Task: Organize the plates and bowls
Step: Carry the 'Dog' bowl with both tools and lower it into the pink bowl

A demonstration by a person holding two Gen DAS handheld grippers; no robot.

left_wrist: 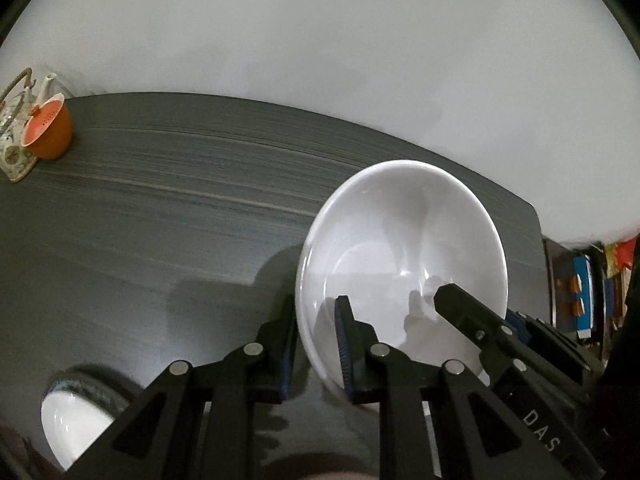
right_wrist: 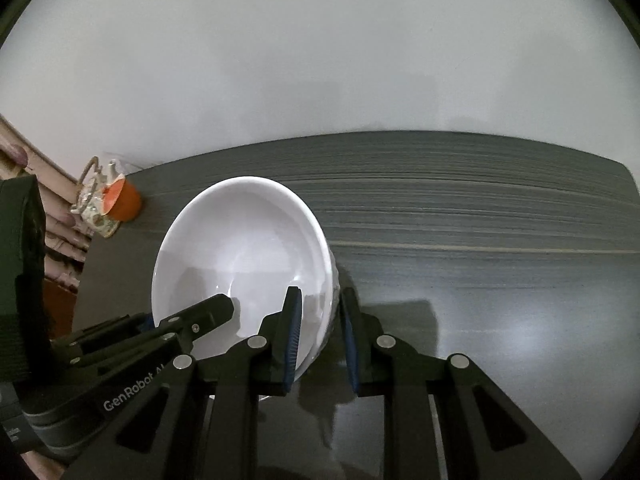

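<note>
- Desk (right_wrist: 480,240): dark wood grain, against a pale wall.
- White bowl (left_wrist: 400,240): lifted and tilted above the desk, between my two claws.
- My left claw (left_wrist: 316,344): clamped on the bowl's left rim.
- My right claw (right_wrist: 320,340): clamped on its right rim.
- Second white dish (left_wrist: 72,420): near desk edge, blurred.
- Orange cup (left_wrist: 50,128): far left corner, beside a patterned teapot (left_wrist: 12,152).

The white bowl (left_wrist: 404,248) between my tongs looks like glazed ceramic — smooth, glossy, catching highlights. The table (left_wrist: 168,208) is dark wood-grain, streaked, with a dull sheen. My left gripper (left_wrist: 318,344) is matt black plastic with ribbed blue pads (left_wrist: 344,348) and shiny metal pins — my right gripper (right_wrist: 320,344) likewise.
</note>
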